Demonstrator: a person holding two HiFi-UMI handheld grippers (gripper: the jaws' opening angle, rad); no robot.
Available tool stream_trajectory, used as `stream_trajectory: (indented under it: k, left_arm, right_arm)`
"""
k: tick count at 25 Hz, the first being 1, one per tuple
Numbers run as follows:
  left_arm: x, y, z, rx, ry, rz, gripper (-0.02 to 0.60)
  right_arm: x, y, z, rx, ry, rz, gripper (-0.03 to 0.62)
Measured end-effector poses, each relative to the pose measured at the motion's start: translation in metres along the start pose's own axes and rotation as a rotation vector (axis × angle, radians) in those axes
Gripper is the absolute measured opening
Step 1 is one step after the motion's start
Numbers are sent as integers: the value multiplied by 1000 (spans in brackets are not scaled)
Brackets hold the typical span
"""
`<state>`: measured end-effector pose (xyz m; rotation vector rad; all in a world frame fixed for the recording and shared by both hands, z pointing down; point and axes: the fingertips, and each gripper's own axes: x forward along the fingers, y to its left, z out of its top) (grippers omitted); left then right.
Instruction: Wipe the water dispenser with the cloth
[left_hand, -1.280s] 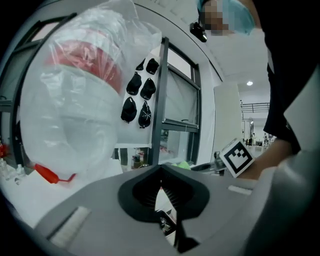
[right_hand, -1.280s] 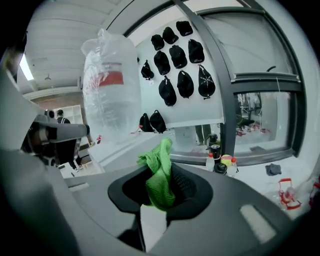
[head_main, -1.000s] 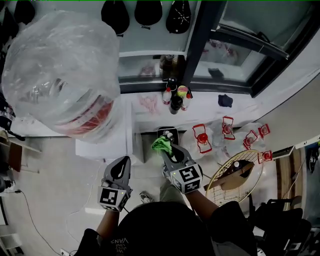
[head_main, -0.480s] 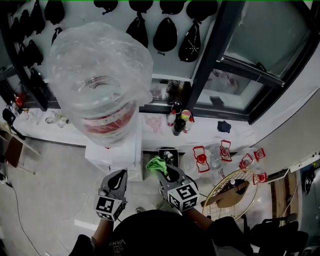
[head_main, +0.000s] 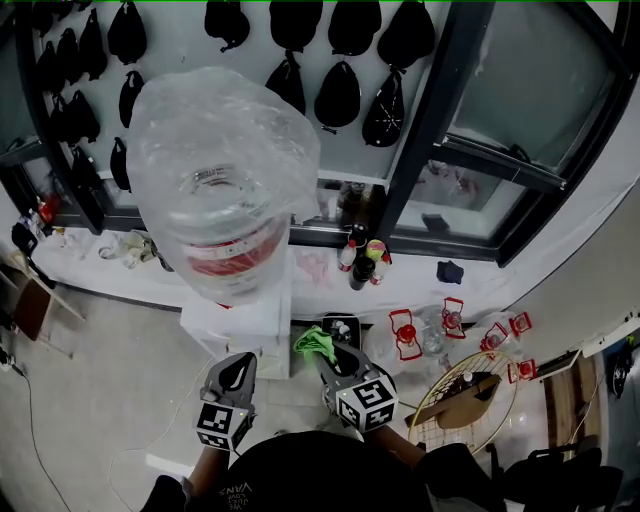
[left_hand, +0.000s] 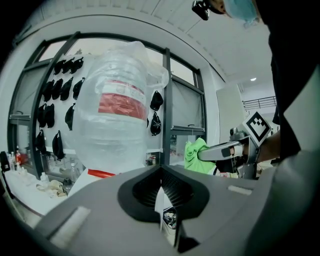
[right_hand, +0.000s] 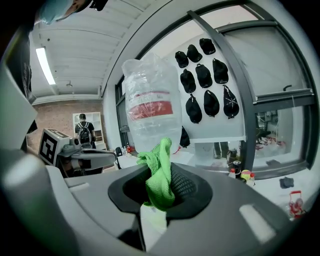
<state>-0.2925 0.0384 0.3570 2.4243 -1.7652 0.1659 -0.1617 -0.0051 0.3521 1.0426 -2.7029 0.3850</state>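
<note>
Right gripper (right_hand: 160, 187): its jaws are clamped on the green cloth (right_hand: 159, 175), and a bunched fold stands up out of them.
Left gripper (left_hand: 161, 185): its jaws are pressed together with nothing between them. It is held low, just beside the right one.
Cloth position: at the right gripper's tips, near the water dispenser (head_main: 240, 325) but apart from it. No view shows contact.
Dispenser: a white cabinet just ahead of both grippers, with a large plastic-wrapped bottle (head_main: 225, 180) bearing a red label upended on top.
Progress: the cloth appears to be in hand and brought up to the dispenser. No stroke looks to have landed yet, so the cabinet, and perhaps the bottle, likely remain to be wiped.
Head view alone: shows the two grippers side by side below the cabinet, and how close the cloth sits to its front.
Gripper views alone: the right gripper view shows the hold on the cloth. The left gripper view shows the right gripper side-on, the cloth jutting from its tips towards the bottle.
</note>
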Motion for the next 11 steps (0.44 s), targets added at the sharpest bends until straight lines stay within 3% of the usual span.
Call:
stream_trajectory:
  k: [11]
  left_arm:
    - [-10,-2,-1,-4,-9,-6,2]
  right_arm:
    - [-6,9,-3,3,0,-8,89]
